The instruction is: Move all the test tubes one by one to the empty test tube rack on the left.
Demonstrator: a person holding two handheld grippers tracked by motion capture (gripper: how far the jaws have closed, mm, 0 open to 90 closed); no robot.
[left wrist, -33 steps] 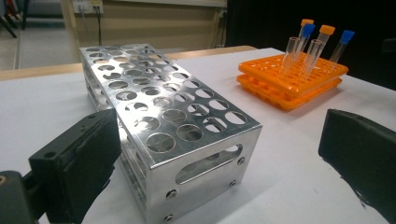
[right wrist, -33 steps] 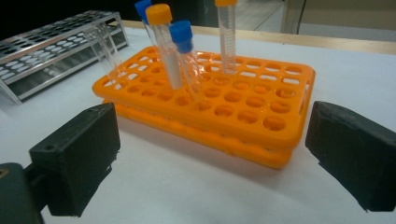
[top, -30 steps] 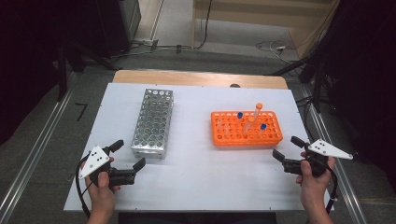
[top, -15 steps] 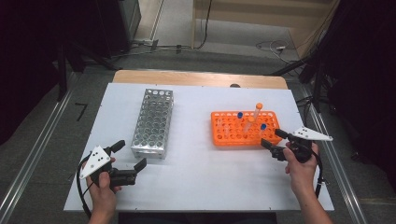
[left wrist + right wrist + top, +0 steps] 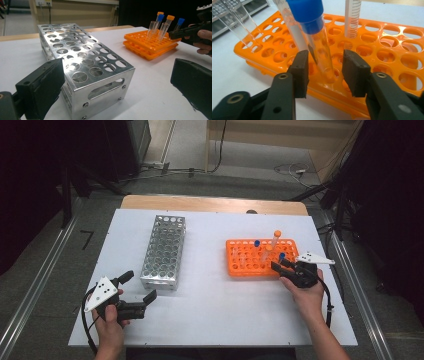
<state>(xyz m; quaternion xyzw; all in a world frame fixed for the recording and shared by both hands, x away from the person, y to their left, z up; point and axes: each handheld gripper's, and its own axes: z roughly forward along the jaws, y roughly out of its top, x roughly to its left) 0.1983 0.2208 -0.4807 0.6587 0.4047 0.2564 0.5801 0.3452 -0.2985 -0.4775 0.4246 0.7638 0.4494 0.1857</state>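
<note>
I have my right gripper (image 5: 325,72) at the near edge of the orange rack (image 5: 240,265), which sits on the right half of the white table (image 5: 215,320), closer to the right edge. Its jaws have just been closing. A clear tube with a blue cap (image 5: 310,27) stands between them, leaning in its hole in the rack. The pads (image 5: 302,71) are near the glass on both sides, but I see a small gap on each side, so they are not pinching it yet. In the high view this gripper (image 5: 281,265) is at the rack's near right corner, with the person's right hand (image 5: 305,292) behind it.

More tubes stand in the rack, one with an orange cap (image 5: 274,240).

My left gripper (image 5: 140,287) is near the table's near left corner. Its jaws are spread wide with nothing between them. The silver metal rack (image 5: 82,62) is just in front of it, and its holes are bare.
</note>
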